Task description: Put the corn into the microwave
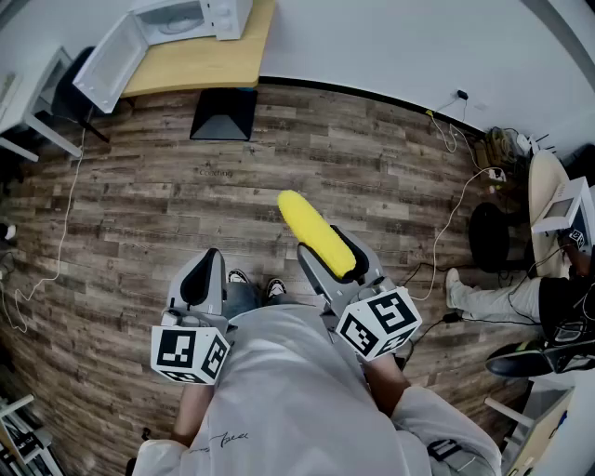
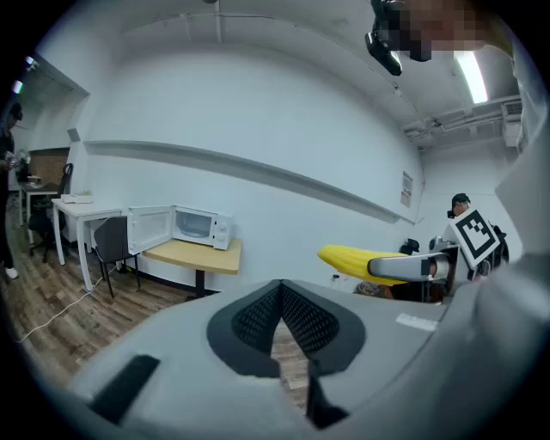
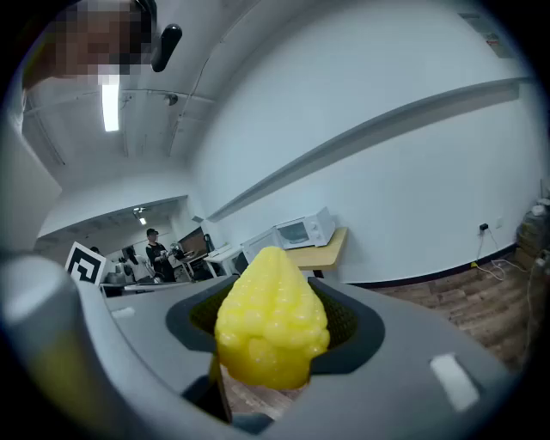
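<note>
A: Where's the corn point(image 1: 311, 228)?

B: In the right gripper point(image 1: 333, 251), jaws wide and clamped on its near end. Most of the cob sticks out forward past the pads, held above the wood floor point(image 1: 372, 177). Not in the microwave point(image 1: 181, 19) yet.

A: And the left gripper point(image 1: 208, 265)?

B: Jaws drawn together, nothing between them. It's carried just beside the right one.

A: State of the microwave?

B: It sits on the tan desk point(image 1: 209, 60) against the wall, well apart from the person. The microwave door point(image 1: 107, 65) is swung open to the left and the cavity looks free.

A: Risks from here?

B: First, the grip. It's an end hold on a long, rounded cob, so I'd judge a jolt while walking could pivot it in the pads or let it slide out. Second, a white cable point(image 1: 63, 223) trails over the floor on the left, toward the desk, and could catch a foot. Third, the entry. The cob's free end leads, so if it comes in skewed it may knock the cavity edge or the open door.

A: Anything else nearby?

B: A dark desk base point(image 1: 225, 113) stands on the floor. A seated person point(image 1: 521, 297) is far right, clear of the path.
</note>
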Action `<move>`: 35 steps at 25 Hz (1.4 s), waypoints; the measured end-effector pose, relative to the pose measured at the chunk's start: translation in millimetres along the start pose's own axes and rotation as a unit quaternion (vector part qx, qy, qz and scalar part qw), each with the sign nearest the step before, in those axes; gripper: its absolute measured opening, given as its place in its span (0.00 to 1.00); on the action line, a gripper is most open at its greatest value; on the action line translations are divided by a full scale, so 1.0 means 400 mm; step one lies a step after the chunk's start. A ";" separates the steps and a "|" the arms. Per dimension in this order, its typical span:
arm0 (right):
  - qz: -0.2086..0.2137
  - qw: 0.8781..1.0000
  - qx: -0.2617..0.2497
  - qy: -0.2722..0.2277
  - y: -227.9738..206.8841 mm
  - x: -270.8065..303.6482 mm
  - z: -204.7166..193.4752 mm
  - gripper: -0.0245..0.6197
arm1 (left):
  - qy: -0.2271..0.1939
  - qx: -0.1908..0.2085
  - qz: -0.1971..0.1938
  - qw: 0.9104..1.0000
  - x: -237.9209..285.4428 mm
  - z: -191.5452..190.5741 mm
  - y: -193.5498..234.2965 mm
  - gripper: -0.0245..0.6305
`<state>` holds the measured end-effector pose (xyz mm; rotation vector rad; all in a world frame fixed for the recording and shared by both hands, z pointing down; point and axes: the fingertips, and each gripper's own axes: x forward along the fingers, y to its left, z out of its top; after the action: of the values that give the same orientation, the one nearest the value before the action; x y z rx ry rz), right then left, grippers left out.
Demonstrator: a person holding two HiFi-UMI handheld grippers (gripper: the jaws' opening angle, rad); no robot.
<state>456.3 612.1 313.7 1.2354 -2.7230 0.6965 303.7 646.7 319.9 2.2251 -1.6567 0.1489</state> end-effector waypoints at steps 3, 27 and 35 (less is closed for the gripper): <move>0.006 1.000 -0.008 0.002 0.018 0.002 0.005 0.45 | -0.001 0.003 0.003 1.000 -0.017 0.008 0.001 0.02; 0.049 0.997 0.049 0.021 0.125 0.316 0.051 0.45 | 0.017 -0.040 0.027 0.999 0.054 0.056 0.297 0.02; 0.050 0.997 0.059 0.015 0.159 0.514 0.112 0.44 | 0.012 -0.030 0.012 0.999 0.149 0.164 0.463 0.02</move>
<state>276.6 486.3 300.5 1.1069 -2.7707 0.8911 138.8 524.3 317.7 2.1516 -1.6545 0.1292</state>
